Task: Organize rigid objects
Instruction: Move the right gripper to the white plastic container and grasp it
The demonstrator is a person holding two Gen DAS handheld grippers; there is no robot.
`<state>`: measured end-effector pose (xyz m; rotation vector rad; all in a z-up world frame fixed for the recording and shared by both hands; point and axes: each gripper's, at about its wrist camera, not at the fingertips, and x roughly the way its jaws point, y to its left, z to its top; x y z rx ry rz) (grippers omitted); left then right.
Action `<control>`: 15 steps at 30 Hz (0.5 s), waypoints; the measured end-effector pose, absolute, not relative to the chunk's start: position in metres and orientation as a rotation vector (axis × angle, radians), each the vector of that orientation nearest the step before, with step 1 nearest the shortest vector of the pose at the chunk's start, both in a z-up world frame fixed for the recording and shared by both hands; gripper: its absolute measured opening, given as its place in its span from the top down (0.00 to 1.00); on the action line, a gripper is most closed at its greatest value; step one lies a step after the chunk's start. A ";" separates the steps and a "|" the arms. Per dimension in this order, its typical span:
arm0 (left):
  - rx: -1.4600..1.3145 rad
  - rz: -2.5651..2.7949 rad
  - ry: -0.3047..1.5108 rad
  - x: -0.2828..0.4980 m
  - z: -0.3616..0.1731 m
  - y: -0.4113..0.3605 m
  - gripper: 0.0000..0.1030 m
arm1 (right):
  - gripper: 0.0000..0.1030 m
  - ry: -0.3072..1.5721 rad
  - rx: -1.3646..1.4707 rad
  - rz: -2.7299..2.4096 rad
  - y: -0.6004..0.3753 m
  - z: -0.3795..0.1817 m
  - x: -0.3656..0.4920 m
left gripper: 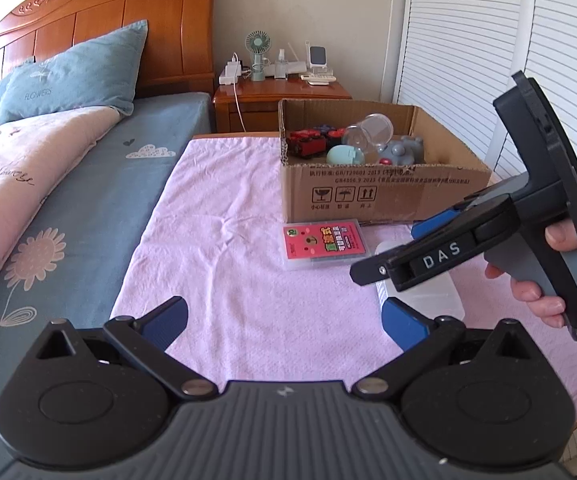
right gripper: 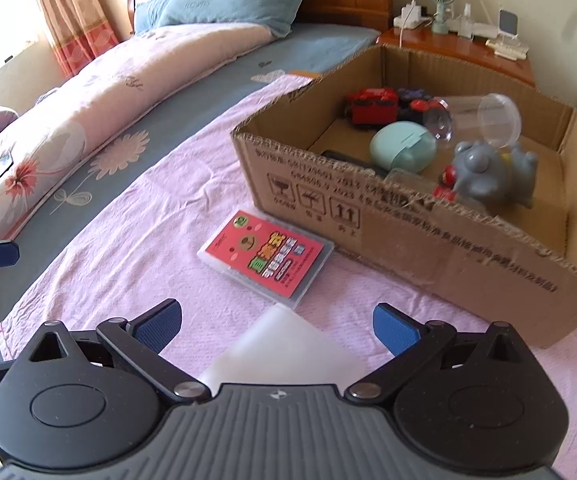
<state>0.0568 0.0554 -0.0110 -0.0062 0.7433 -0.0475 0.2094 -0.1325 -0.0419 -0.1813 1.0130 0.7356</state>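
A cardboard box (left gripper: 388, 192) (right gripper: 428, 248) stands on a pink towel (left gripper: 224, 240) and holds a red toy train (right gripper: 372, 106), a mint egg-shaped case (right gripper: 402, 146), a clear cup (right gripper: 484, 116) and a grey toy (right gripper: 488, 176). A flat clear case with a red card (left gripper: 322, 247) (right gripper: 266, 260) lies in front of the box. A translucent white box (left gripper: 428, 296) (right gripper: 284, 348) lies nearer. My left gripper (left gripper: 284, 322) is open over bare towel. My right gripper (right gripper: 276, 326) is open just above the white box; it also shows in the left wrist view (left gripper: 424, 248).
The towel lies on a bed with a blue sheet (left gripper: 88, 208), a pink quilt (right gripper: 88, 100) and blue pillows (left gripper: 76, 76). A wooden nightstand (left gripper: 280, 96) with a small fan and chargers stands behind the box. White louvred doors (left gripper: 488, 40) are at the right.
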 end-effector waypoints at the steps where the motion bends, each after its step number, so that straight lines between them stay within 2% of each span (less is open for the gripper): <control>1: -0.009 -0.050 0.744 0.057 -0.011 0.057 0.01 | 0.00 1.031 -0.185 0.755 -0.133 -0.042 0.207; 9: -0.036 -0.013 0.764 0.067 -0.021 0.073 0.01 | 0.00 1.068 -0.240 0.797 -0.147 -0.038 0.171; 15: -0.041 -0.007 0.771 0.074 -0.025 0.077 0.01 | 0.00 0.989 -0.396 0.688 -0.128 -0.045 0.144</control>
